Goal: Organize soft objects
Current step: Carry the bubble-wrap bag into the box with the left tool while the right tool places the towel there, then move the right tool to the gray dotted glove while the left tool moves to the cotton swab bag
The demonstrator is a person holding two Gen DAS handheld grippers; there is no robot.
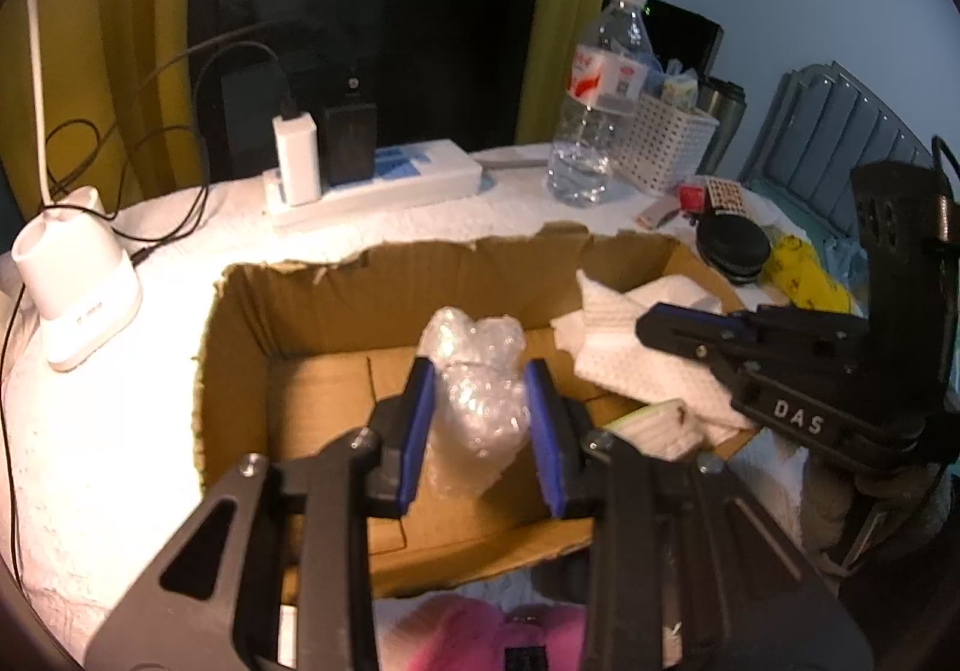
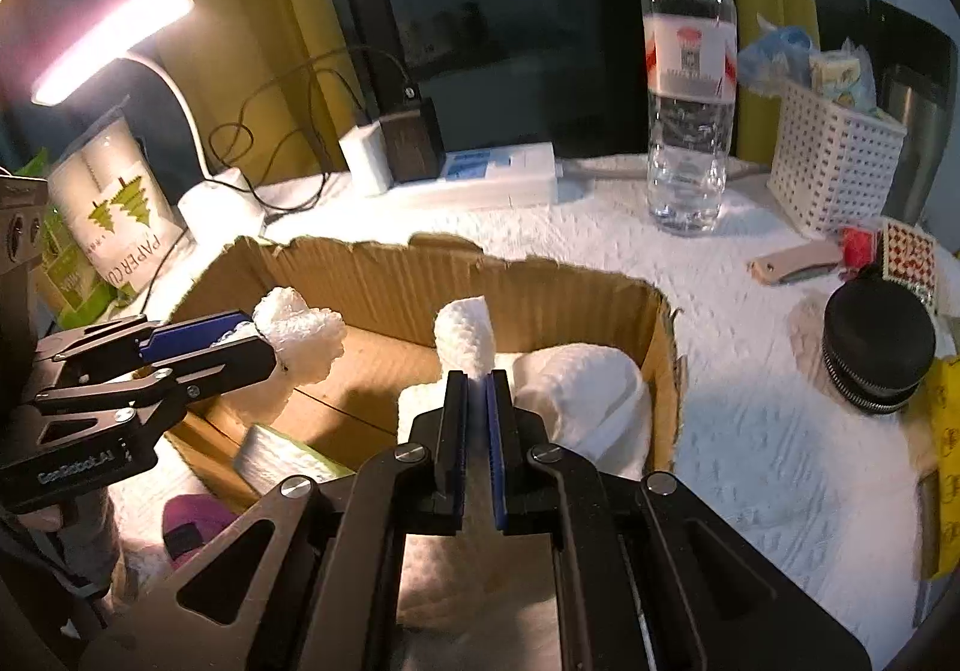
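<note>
Left gripper (image 1: 477,431) pinching a wad of bubble wrap (image 1: 474,377) between blue pads (image 1: 414,437), held above the open cardboard box (image 1: 336,305); wad upright, bulging above the fingertips. Same gripper seen from the right wrist view (image 2: 240,338), at the box's left wall, wad (image 2: 300,335) sticking out past the tips.

Right gripper (image 2: 477,389) pressed nearly together on a strip of white paper towel (image 2: 465,335) standing up between the fingers, over the right part of the box (image 2: 528,275). More crumpled white towel (image 2: 588,389) lying inside against the right wall. From the left wrist view, right gripper (image 1: 648,323) over the white towel pile (image 1: 624,335) in the box's right end.

Box on a white-covered table (image 2: 750,431). Beyond the box: water bottle (image 2: 690,89), white perforated basket (image 2: 834,161), power strip (image 2: 492,173) with chargers plugged in. Round black zip case (image 2: 876,347) right of the box. Lit desk lamp (image 2: 114,47) at left. Pink fabric (image 1: 474,635) at the box's near edge, mostly hidden
</note>
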